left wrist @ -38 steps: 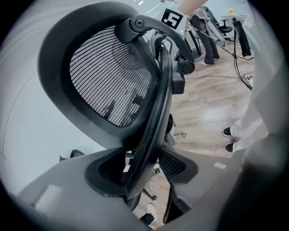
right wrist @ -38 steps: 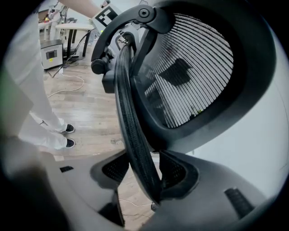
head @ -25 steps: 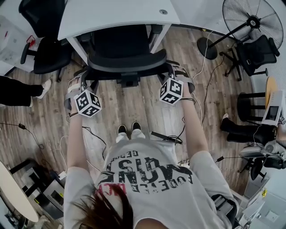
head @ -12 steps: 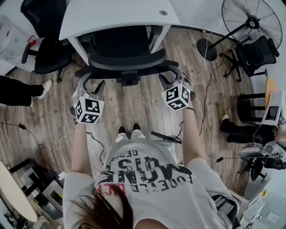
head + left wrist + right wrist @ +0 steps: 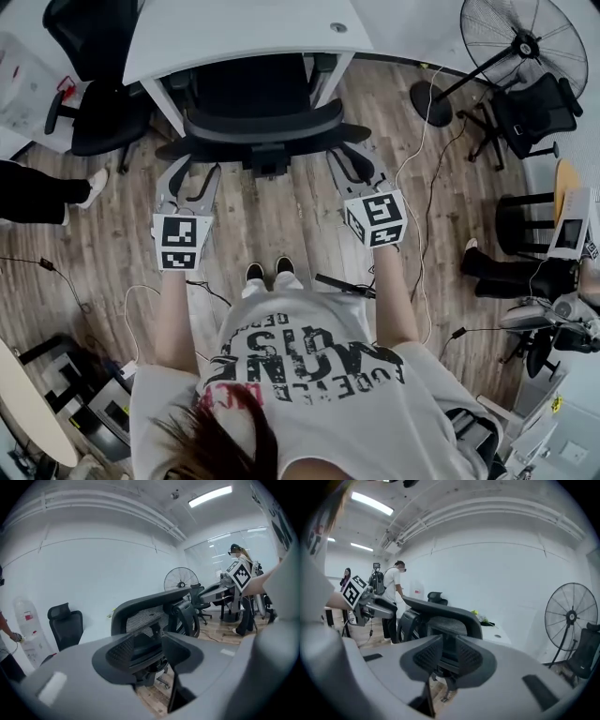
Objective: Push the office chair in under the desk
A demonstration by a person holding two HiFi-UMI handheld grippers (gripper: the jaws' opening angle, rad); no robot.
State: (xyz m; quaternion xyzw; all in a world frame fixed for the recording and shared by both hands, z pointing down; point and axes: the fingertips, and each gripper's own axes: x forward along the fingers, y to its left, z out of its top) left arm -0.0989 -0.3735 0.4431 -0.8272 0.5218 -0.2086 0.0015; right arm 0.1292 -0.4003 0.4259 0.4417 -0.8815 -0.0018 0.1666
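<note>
Honestly, your left gripper (image 5: pixel 192 178) and right gripper (image 5: pixel 354 167) jaws just closed partway on nothing (left fairly wide, right a slim gap), with the chair (image 5: pixel 267 122) just ahead of them, mostly under the desk (image 5: pixel 234 28), so a lopsided extra shove could bang it into that desk.

I draw my left gripper (image 5: pixel 190 184) and right gripper (image 5: pixel 357 167) back off the chair (image 5: pixel 267 127), rolling them, empty jaws closing.
</note>
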